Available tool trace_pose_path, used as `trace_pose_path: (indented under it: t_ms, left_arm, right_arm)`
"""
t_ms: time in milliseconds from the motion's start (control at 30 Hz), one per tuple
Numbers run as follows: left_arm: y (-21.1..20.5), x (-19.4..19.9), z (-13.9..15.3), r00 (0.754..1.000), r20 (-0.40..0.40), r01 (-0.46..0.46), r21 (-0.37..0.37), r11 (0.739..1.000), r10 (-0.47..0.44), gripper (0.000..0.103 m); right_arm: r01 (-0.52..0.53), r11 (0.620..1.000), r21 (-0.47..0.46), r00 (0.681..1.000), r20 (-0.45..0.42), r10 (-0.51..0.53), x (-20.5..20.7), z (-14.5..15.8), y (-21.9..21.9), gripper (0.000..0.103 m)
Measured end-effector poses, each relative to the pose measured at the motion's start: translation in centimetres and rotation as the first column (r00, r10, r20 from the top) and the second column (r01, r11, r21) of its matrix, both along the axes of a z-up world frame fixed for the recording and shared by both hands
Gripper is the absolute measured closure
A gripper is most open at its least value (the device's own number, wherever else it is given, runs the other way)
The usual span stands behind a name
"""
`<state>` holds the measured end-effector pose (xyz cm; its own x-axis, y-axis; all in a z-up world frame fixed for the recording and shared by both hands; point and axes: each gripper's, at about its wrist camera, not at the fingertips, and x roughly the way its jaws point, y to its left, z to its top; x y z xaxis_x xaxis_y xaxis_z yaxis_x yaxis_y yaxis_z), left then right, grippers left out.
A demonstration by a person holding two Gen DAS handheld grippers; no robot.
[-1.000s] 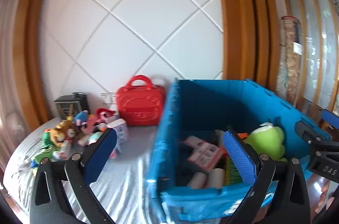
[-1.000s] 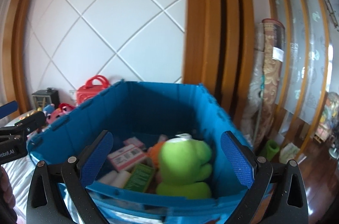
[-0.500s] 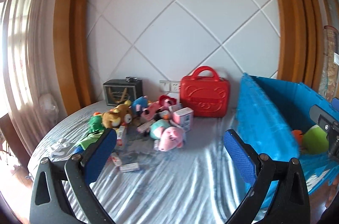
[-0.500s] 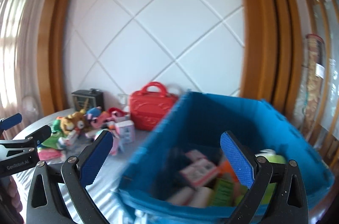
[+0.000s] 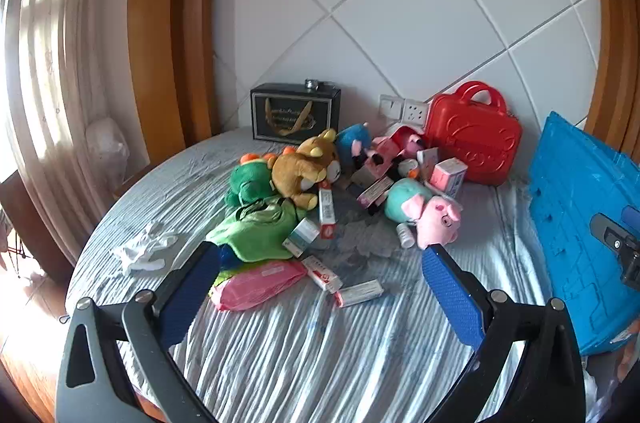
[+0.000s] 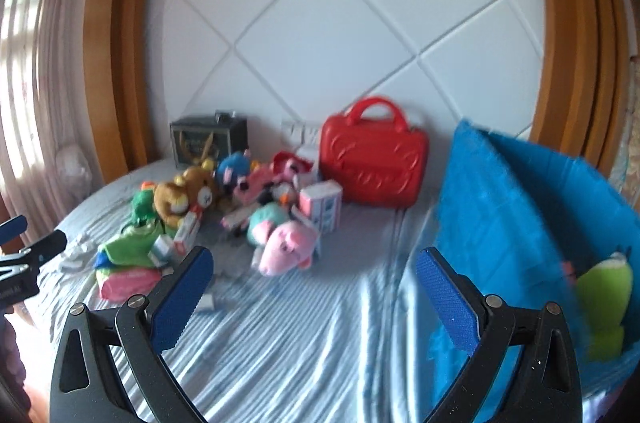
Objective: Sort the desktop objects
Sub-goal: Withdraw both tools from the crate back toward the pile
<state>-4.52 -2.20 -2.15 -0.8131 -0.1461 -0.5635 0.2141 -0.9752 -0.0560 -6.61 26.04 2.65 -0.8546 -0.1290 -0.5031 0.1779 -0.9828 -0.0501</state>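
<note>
now we have swung both cameras away from the blue bin (image 5: 580, 223) and over to the pile of toys on the table. a second ago we looked down into the bin, where a green plush (image 6: 606, 287) sat with some boxes. it sits in there now too, at the far right of our right view. we think that means one drop is done and we are going back for the next thing. our left gripper (image 5: 320, 287) is wide open and holds nothing. our right gripper (image 6: 314, 283) is wide open and empty too. things left to sort lie well apart from the bin: a pink pig (image 5: 438, 221), a brown bear (image 5: 306, 169), a green toy (image 5: 250, 183), a pink packet (image 5: 258, 283) and small white boxes (image 5: 358, 293) close to our left gripper. a red case (image 5: 472, 135) and a dark box (image 5: 296, 115) stand at the back by the wall. the dark box and the small boxes have print on them, but it is too small for us to read. the right view is a bit blurry.
</note>
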Motion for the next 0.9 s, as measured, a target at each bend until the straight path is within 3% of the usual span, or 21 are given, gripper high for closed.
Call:
trace_pose_path:
  t_ms: [200, 533, 667, 800, 900]
  left_arm:
    - [-2.3, -2.2, -5.2, 0.991, 0.126, -0.045, -0.002, 0.999, 0.045, 0.001]
    - [-2.0, -7.6, -13.0, 0.933, 0.335, -0.141, 0.014, 0.99, 0.129, 0.001]
    - [-2.0, -10.6, -15.4, 0.914, 0.388, -0.149, 0.041, 0.988, 0.122, 0.001]
    - [-2.0, -15.2, -16.8, 0.914, 0.39, -0.143, 0.047, 0.989, 0.114, 0.002]
    - [-2.0, -18.9, -18.9, 0.9, 0.43, -0.117, 0.07, 0.991, 0.076, 0.015]
  right_arm:
    - [-0.038, 0.998, 0.054, 0.987, 0.161, 0.029, -4.2, -5.4, -3.1, 0.0]
    - [-0.224, 0.975, 0.013, 0.913, 0.352, 0.205, -11.8, -13.3, -6.3, 0.0]
    - [-0.229, 0.973, 0.014, 0.886, 0.416, 0.202, -13.5, -16.3, -6.5, 0.0]
    - [-0.22, 0.975, 0.034, 0.871, 0.457, 0.18, -14.5, -18.5, -6.4, 0.0]
    - [-0.191, 0.981, 0.04, 0.864, 0.481, 0.149, -15.3, -19.5, -6.2, 0.007]
